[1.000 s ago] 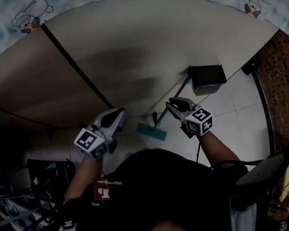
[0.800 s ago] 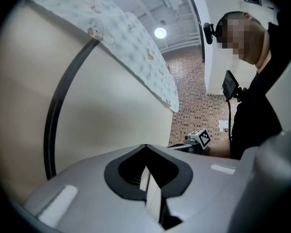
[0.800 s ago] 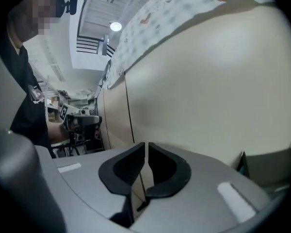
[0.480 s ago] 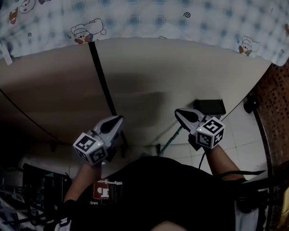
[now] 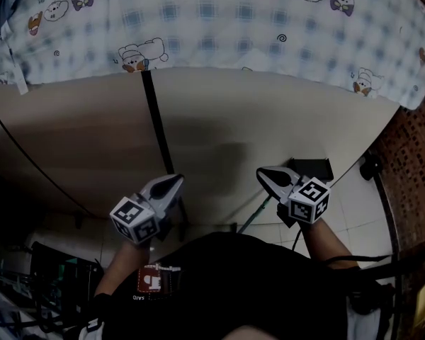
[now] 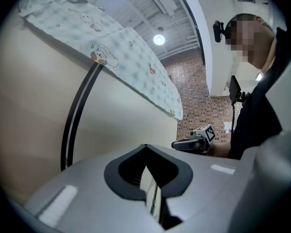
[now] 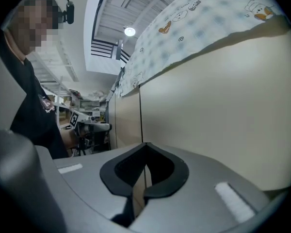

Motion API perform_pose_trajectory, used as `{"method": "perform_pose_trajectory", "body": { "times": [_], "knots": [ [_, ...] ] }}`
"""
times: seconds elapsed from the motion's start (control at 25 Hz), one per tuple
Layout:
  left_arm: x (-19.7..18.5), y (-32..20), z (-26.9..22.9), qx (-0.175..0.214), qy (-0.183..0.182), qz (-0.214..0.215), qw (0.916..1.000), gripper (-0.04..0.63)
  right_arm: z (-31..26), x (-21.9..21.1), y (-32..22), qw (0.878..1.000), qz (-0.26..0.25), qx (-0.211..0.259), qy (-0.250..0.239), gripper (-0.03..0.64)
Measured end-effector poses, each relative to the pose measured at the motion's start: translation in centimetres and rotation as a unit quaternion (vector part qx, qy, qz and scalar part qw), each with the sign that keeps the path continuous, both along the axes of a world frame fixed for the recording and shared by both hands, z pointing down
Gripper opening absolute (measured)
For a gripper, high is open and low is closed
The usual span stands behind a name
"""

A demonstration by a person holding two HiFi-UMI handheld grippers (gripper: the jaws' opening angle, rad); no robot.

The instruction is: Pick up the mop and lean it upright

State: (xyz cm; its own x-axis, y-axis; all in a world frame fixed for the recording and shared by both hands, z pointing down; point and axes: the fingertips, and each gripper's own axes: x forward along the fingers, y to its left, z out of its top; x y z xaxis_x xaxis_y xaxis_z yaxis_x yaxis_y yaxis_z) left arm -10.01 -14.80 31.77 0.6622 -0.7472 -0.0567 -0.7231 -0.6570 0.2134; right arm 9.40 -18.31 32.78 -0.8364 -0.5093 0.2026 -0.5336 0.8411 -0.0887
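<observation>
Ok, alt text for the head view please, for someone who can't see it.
The left gripper and right gripper are held up side by side before a beige wall, jaws shut. A teal mop handle slants down below the right gripper; a checked cartoon-print cloth hangs across the top.

The person wears a black short-sleeved top (image 5: 241, 282) with a white-and-red patch (image 5: 150, 278) at seven o'clock. The grey left gripper (image 5: 176, 180) and right gripper (image 5: 263, 173) carry black-and-white marker cubes (image 5: 309, 200).

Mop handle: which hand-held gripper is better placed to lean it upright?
Probably the right hand-held gripper: the teal mop handle reaches up just beneath it. The left hand-held gripper is farther off.
</observation>
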Motion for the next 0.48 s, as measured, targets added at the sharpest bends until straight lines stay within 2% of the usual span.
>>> {"method": "perform_pose_trajectory", "body": {
  "times": [0.48],
  "knots": [
    [0.61, -0.8, 0.34, -0.005, -0.002, 0.009, 0.9999, -0.002, 0.45, 0.16, -0.47, 1.0, 0.0, -0.007, 0.004, 0.012]
  ]
}}
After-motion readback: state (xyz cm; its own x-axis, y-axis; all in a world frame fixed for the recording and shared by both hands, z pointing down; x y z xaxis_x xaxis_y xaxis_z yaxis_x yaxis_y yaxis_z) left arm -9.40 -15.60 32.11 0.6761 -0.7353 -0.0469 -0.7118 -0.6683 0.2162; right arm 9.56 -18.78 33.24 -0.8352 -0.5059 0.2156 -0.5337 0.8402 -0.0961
